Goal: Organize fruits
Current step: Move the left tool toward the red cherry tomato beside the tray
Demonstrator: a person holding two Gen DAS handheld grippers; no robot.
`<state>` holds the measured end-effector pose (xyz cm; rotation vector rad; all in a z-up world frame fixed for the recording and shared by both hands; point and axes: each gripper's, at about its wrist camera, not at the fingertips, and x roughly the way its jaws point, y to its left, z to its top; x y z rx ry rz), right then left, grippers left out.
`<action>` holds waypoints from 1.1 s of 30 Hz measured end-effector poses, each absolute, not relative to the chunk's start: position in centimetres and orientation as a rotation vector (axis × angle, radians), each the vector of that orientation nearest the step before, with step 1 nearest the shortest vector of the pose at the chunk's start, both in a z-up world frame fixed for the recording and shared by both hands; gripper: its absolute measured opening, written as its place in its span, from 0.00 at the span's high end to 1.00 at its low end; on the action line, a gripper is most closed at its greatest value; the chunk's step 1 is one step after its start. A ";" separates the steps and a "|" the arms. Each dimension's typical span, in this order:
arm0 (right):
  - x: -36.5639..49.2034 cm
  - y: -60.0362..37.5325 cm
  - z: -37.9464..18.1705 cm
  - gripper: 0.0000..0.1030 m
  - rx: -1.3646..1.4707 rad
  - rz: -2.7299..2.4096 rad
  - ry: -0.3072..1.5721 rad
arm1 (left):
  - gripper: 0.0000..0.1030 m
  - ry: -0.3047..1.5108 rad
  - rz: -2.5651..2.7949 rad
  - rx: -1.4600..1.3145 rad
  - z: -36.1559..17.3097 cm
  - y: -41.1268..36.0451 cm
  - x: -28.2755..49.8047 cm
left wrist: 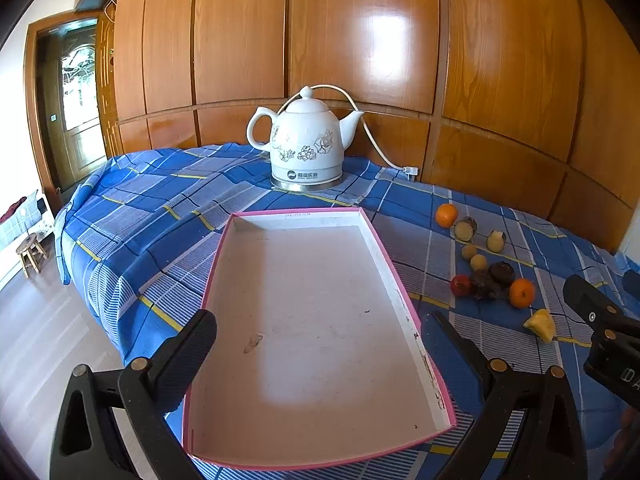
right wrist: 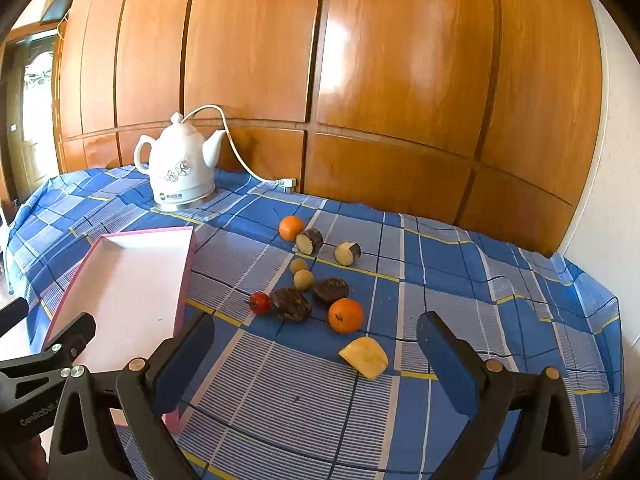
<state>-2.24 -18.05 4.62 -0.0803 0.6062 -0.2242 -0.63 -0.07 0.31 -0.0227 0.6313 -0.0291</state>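
A shallow pink-rimmed white tray [left wrist: 404,292] lies empty on the blue plaid cloth; it also shows in the right wrist view [right wrist: 188,264]. My left gripper [left wrist: 320,344] is open and empty, hovering over the tray's near half. Several fruits lie right of the tray: two oranges [right wrist: 346,315] [right wrist: 291,227], a small red fruit [right wrist: 260,303], two dark fruits [right wrist: 291,304], two small tan fruits [right wrist: 303,280], two cut pieces [right wrist: 309,240] and a yellow wedge [right wrist: 366,357]. My right gripper [right wrist: 316,354] is open and empty, just short of the wedge.
A white ceramic electric kettle [left wrist: 306,144] with a cord stands at the back of the table against a wooden panelled wall [left wrist: 400,40]. The table's left edge drops to the floor, where a small stool [left wrist: 30,254] stands near a door.
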 end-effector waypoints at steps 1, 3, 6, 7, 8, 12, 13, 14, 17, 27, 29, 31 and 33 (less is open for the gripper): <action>-2.3 -17.9 4.7 0.00 -0.082 -0.225 0.603 | 0.00 0.632 -0.030 -0.022 0.3 0.0 -0.6; -2.4 -17.8 4.8 0.00 -0.087 -0.226 0.598 | 0.00 0.633 -0.031 -0.022 0.3 -0.1 -0.6; -2.4 -17.8 4.9 0.00 -0.089 -0.226 0.592 | 0.00 0.634 -0.031 -0.022 0.3 -0.2 -0.6; -2.5 -17.8 4.9 0.00 -0.090 -0.226 0.591 | 0.00 0.634 -0.031 -0.023 0.2 -0.2 -0.6; -2.5 -17.8 4.9 0.00 -0.089 -0.227 0.591 | 0.00 0.635 -0.031 -0.023 0.2 -0.2 -0.6; -2.5 -18.0 5.0 0.00 -0.087 -0.234 0.590 | 0.00 0.636 -0.036 -0.026 0.2 -0.2 -0.6; -2.5 -18.1 5.0 0.00 -0.087 -0.239 0.589 | 0.00 0.636 -0.037 -0.025 0.2 -0.3 -0.7; -2.5 -18.1 5.1 0.00 -0.087 -0.240 0.588 | 0.00 0.636 -0.038 -0.024 0.2 -0.3 -0.7; -2.6 -18.1 5.1 0.00 -0.090 -0.242 0.585 | 0.00 0.636 -0.042 -0.026 0.1 -0.4 -0.8; -2.6 -18.3 5.2 0.00 -0.116 -0.261 0.578 | 0.00 0.644 -0.077 -0.034 0.2 -0.4 -0.8; -2.5 -18.4 5.0 0.00 -0.119 -0.267 0.585 | 0.00 0.654 -0.098 -0.052 0.2 -0.3 -0.8; -2.4 -18.7 4.9 0.00 -0.117 -0.271 0.593 | 0.00 0.661 -0.111 -0.056 0.1 -0.3 -0.7; -2.3 -19.3 4.8 0.00 -0.109 -0.284 0.603 | 0.00 0.665 -0.121 -0.056 0.1 -0.5 -0.7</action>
